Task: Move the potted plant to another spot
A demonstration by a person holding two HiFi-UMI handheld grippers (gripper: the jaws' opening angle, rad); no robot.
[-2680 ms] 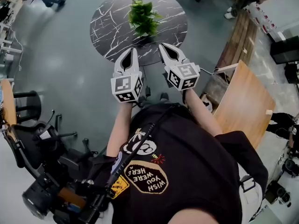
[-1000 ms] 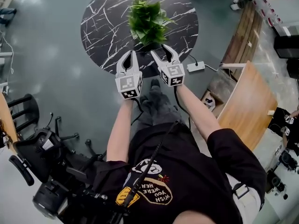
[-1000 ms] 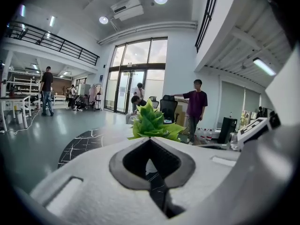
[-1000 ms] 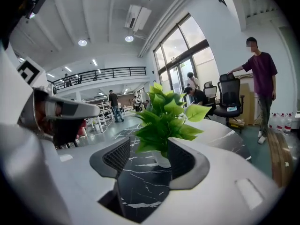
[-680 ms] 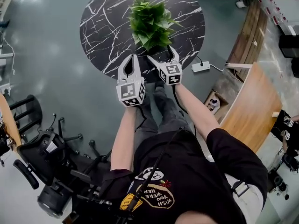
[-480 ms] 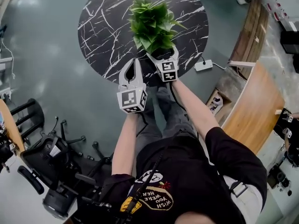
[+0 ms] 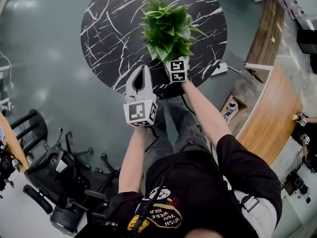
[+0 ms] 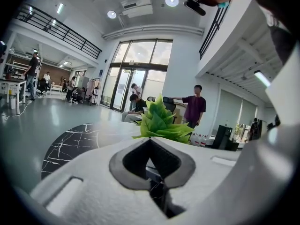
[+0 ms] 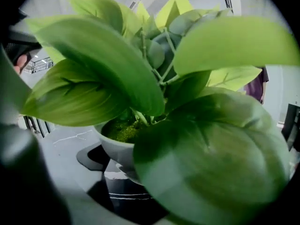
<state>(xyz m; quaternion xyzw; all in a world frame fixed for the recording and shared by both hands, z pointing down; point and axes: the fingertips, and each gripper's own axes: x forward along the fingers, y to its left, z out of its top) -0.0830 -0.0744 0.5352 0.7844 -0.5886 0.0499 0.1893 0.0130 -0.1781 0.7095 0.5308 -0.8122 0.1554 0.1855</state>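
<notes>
The potted plant [image 7: 168, 26], broad green leaves in a small white pot [image 9: 116, 150], stands on the near right part of the round black marble table [image 7: 109, 29]. My right gripper [image 7: 171, 59] reaches in under the leaves, and only its marker cube shows from above. Its jaws are closing. The pot sits between them at their tips, with one finger [image 9: 86, 157] just left of it and no pad visibly pressing. The right finger is hidden by a leaf. My left gripper [image 7: 143, 69] hovers at the table's near edge, left of the plant [image 8: 161, 123], shut and empty.
A curved wooden counter [image 7: 270, 118] runs along the right. A white power strip [image 7: 220, 68] lies on the floor by the table. Office chairs [image 7: 49, 167] crowd the lower left. Several people [image 8: 194, 109] stand and sit far behind the table.
My right gripper went forward and down, from in front of the plant to under its leaves, with its jaws spread wider. The left gripper crept slightly towards the table.
</notes>
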